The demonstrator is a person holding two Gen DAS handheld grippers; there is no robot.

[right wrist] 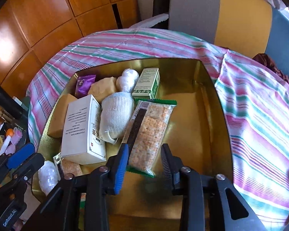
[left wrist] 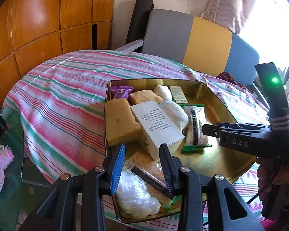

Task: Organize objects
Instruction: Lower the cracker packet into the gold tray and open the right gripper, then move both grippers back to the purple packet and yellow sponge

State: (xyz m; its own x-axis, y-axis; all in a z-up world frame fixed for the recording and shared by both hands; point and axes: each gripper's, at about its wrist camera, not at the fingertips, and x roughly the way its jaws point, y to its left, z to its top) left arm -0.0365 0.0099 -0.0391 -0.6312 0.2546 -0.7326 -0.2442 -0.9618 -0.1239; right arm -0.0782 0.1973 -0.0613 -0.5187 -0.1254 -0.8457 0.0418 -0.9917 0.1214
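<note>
While both grippers hover over the gold tin (right wrist: 212,100), left gripper (left wrist: 142,171) fingers wide above a cracker pack (left wrist: 150,171); right gripper (right wrist: 144,165) fingers wide, empty.

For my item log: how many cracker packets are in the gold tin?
2. One cracker packet lies mid-tin beside the rolled white cloth, just ahead of the right gripper. The second sits at the near-left corner under the left gripper. Others may be hidden underneath.
</note>
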